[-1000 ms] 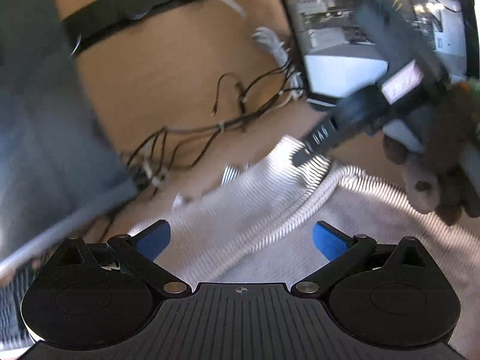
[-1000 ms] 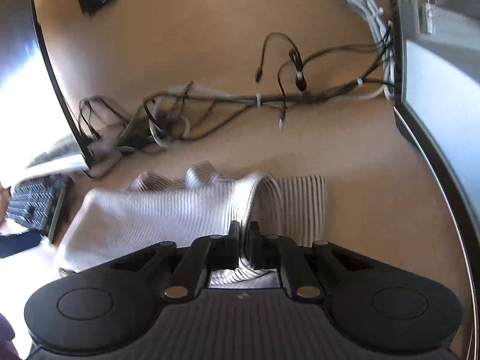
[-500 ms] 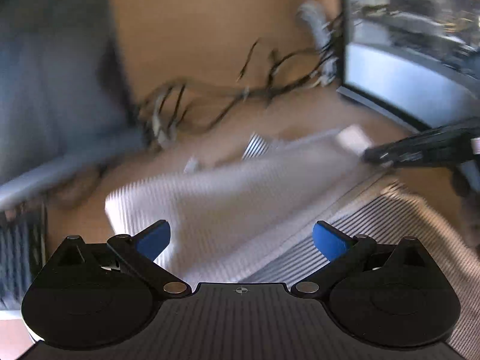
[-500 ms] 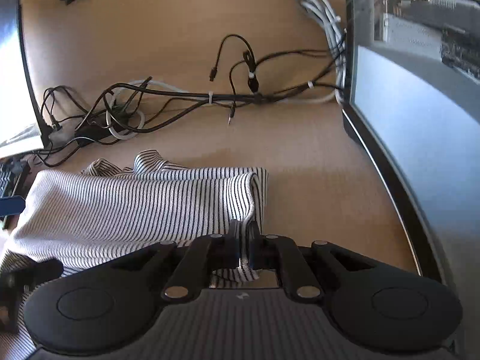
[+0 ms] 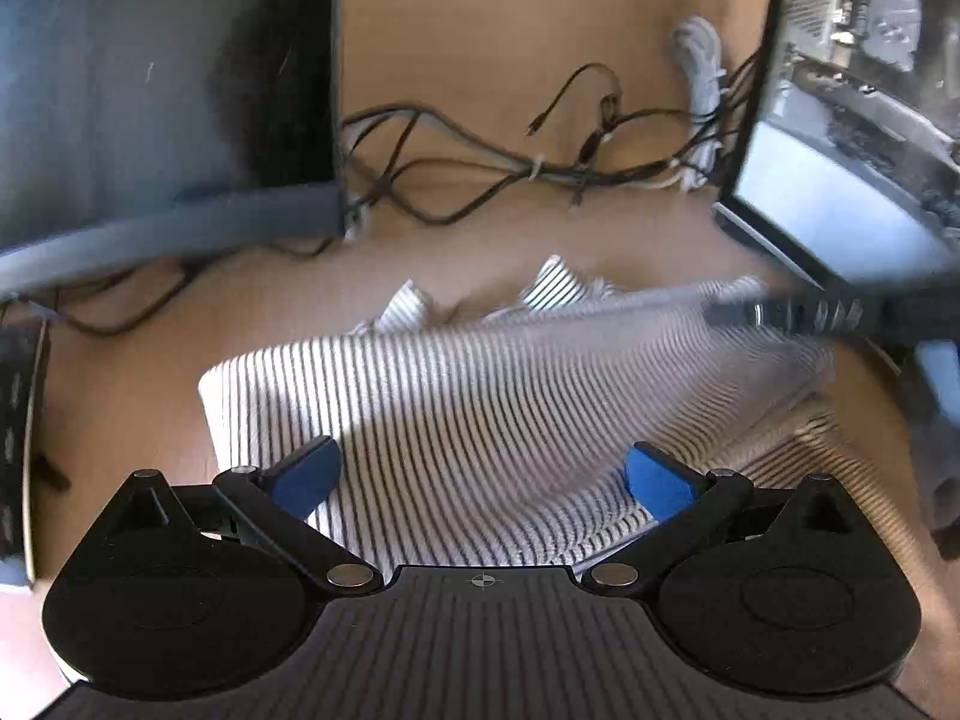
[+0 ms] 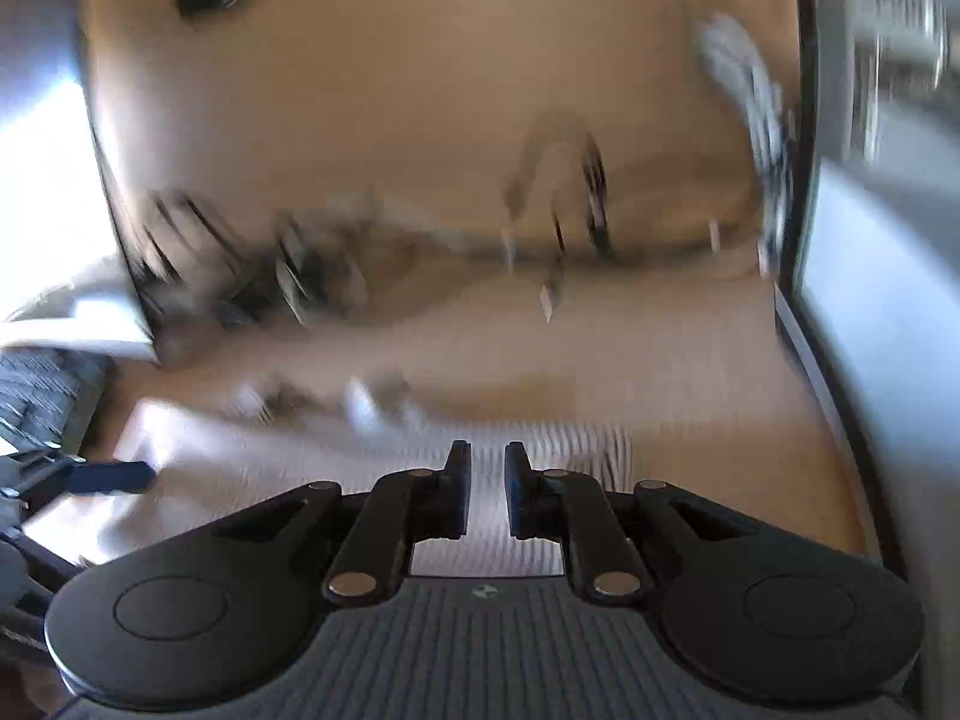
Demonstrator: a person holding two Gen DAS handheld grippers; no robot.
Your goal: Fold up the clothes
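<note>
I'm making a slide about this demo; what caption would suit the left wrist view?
Left claw, open, hovers over a folded black-and-white striped cloth on a tan desk strewn with black cables.

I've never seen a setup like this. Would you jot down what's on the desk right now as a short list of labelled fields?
surface: tan wooden desk
garment: white black-striped knit garment, partly folded, lying on the desk
left gripper: blue-tipped fingers wide apart over the garment, holding nothing
right gripper: fingers slightly parted, nothing visibly clamped; view blurred
behind garment: tangle of black cables
sides: dark monitors left and right
</note>
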